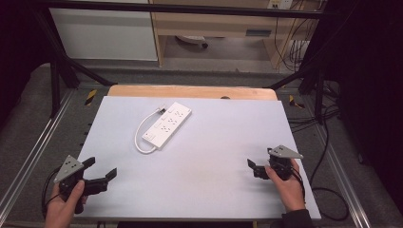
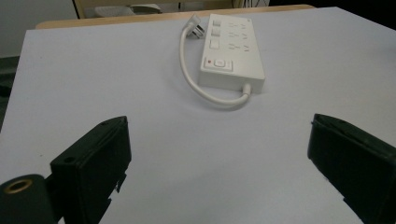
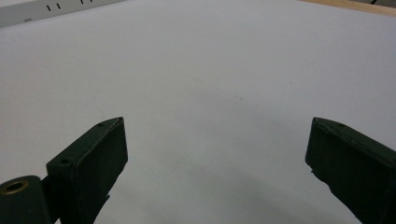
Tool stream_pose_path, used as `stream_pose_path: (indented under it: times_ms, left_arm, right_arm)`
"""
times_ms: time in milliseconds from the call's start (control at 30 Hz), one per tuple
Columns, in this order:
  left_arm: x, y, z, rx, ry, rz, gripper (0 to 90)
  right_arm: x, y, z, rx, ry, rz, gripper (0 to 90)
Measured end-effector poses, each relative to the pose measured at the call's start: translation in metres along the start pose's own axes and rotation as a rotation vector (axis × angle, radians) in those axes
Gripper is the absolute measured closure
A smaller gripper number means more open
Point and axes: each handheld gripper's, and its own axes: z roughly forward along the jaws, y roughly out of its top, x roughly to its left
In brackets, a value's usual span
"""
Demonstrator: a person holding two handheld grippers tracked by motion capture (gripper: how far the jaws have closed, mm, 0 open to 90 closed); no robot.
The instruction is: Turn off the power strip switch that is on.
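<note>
Left gripper (image 1: 102, 172) at the near-left corner of the white table (image 1: 214, 190), jaws spread wide, nothing between them. Power strip (image 1: 167, 125) lies flat toward the far left-centre, cord (image 1: 141, 135) looped along its left side, plug tucked at the far end; well apart from both grippers. Right gripper (image 1: 253, 167) near the right edge, jaws also wide apart, empty.

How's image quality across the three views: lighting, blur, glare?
High view: table evenly lit, surroundings dark, power strip sharp. Left gripper view: soft; near jaws blurred, a faint shadow beside the power strip's cord. Right gripper view: dimmer, jaws blurred, no glare.
</note>
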Motion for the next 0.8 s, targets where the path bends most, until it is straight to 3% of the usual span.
stream_pose_path:
  times_ms: [433, 533, 800]
  left_arm:
    - [-0.0033, 0.0012, 0.0016, -0.006, -0.006, -0.008, 6.0]
    - [-0.0043, 0.0023, 0.0012, -0.015, -0.022, -0.047, 5.9]
    - [-0.0059, 0.0062, 0.0005, -0.026, -0.028, -0.059, 6.3]
  right_arm:
    - [0.0024, 0.0008, -0.0006, -0.013, 0.008, -0.008, 4.7]
    - [0.0019, 0.0008, -0.0004, -0.010, 0.007, -0.008, 4.6]
    - [0.0024, 0.0008, -0.0001, -0.013, 0.007, -0.006, 4.6]
